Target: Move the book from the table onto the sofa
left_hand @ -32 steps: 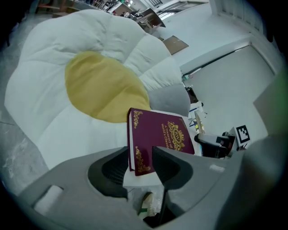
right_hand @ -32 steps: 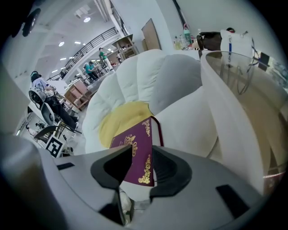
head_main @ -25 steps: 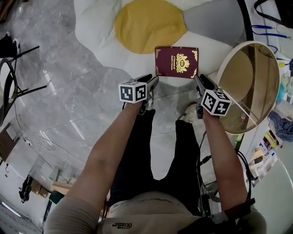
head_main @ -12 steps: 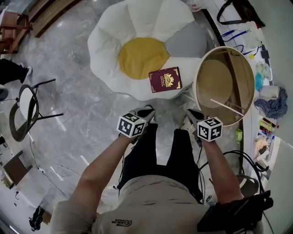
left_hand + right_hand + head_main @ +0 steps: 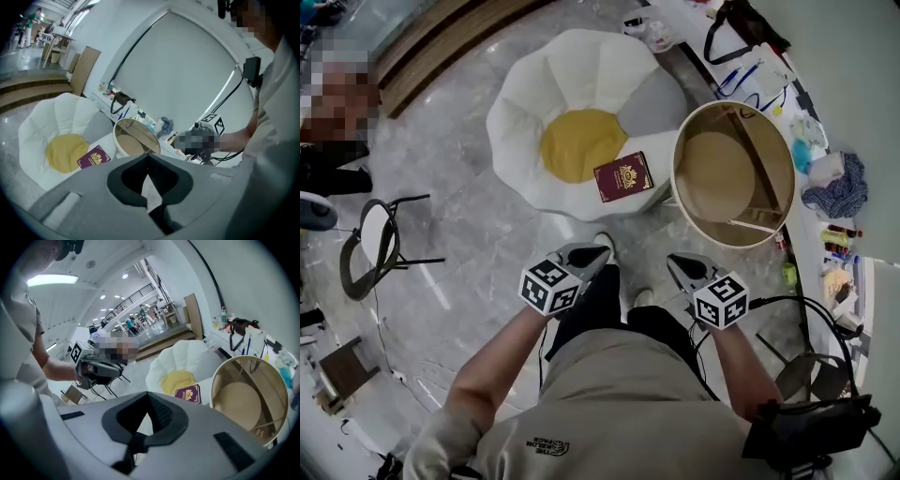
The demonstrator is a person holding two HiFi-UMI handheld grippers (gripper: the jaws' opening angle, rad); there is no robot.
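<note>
The maroon book is laid flat on the flower-shaped sofa, near the round table; the left gripper and right gripper are closed, empty; the book is best left undisturbed.

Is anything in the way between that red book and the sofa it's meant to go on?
Nothing visible does. The book already lies on the sofa, on its white cushion beside the yellow centre, next to the round table. The left gripper and right gripper are shut, empty and apart from it.
</note>
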